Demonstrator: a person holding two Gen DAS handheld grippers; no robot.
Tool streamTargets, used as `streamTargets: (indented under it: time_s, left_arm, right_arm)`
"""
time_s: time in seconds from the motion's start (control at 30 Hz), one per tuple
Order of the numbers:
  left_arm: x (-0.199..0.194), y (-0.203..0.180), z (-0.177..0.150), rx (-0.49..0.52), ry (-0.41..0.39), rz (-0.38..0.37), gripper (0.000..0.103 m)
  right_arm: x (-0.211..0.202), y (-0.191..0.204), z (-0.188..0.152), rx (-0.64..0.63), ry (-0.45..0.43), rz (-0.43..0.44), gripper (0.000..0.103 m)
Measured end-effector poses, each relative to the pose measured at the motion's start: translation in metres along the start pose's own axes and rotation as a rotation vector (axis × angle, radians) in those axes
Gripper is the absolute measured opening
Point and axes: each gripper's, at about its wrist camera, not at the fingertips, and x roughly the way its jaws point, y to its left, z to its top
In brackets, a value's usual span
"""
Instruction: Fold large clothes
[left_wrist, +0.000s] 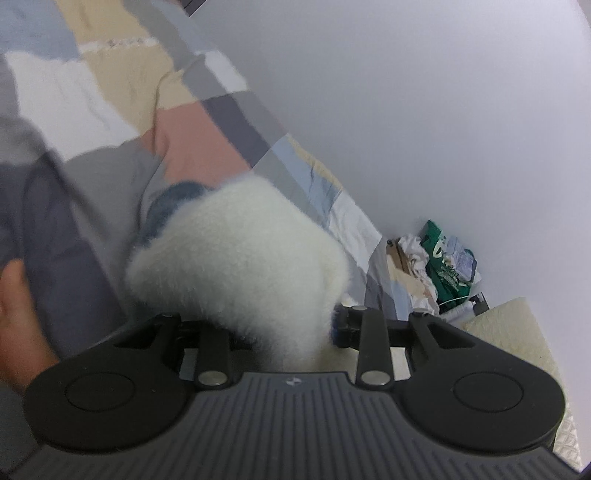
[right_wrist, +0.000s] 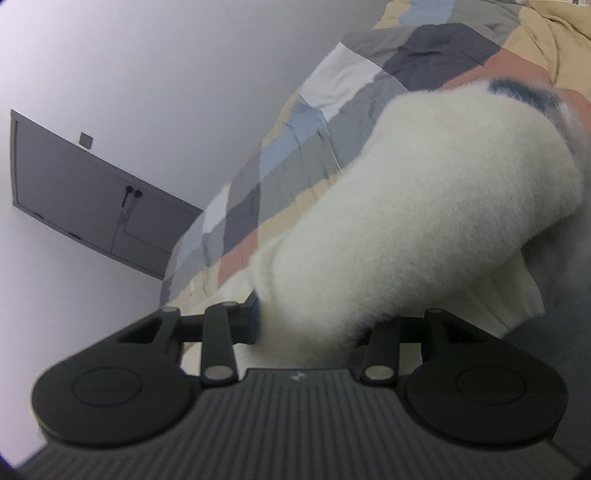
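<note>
Both claws clenched on the fluffy white sweater (left_wrist: 236, 258): left claw (left_wrist: 280, 325), right claw (right_wrist: 314, 321). Thick pile could slip free over the bed (right_wrist: 280, 177), spoiling my fold.

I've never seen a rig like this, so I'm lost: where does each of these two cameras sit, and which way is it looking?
Left wrist: on the left gripper, looking along its fingers at the white fleece they clamp, with the quilt, a wall and a clutter pile beyond; a hand shows at the left edge.
Right wrist: on the right gripper, looking along its fingers at the fleece they clamp, with the quilt and a cabinet beyond; no hand shows.
Shared: fleece, quilt, wall.
</note>
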Motion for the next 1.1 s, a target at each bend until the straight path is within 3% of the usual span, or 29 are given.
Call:
streamTargets:
  time_s: [0.07,0.13,0.23,0.3,0.5,0.7,0.8,0.9,1.1]
  left_arm:
    - [0.006,0.003,0.000,0.007,0.032,0.014,0.043]
    - [0.013,0.004,0.000,0.007,0.080,0.029,0.061]
    - [0.019,0.004,0.000,0.013,0.101,0.012,0.072]
    - [0.020,0.002,0.003,0.009,0.091,-0.015,0.073]
    - [0.030,-0.017,0.031,0.031,0.056,-0.093,0.076]
    - [0.077,-0.036,0.065,0.115,0.042,-0.124,0.078]
    - [0.107,-0.040,0.077,0.197,0.045,-0.108,0.079]
    - [0.141,-0.038,0.085,0.276,0.065,-0.030,0.079]
    - [0.198,-0.020,0.097,0.308,0.112,0.046,0.079]
  right_arm:
    - [0.011,0.000,0.002,0.005,0.031,-0.036,0.047]
    - [0.023,-0.005,0.005,0.033,0.060,-0.060,0.049]
    - [0.028,-0.008,0.007,0.055,0.084,-0.052,0.057]
    - [0.023,-0.003,0.009,0.044,0.081,-0.028,0.064]
    - [0.017,0.017,0.031,0.008,0.052,0.038,0.065]
    - [0.046,0.025,0.064,-0.040,0.024,0.034,0.065]
    - [0.069,0.023,0.077,-0.101,0.023,0.008,0.064]
    - [0.096,0.016,0.089,-0.148,0.029,-0.039,0.063]
    - [0.148,-0.002,0.104,-0.207,0.082,-0.064,0.061]
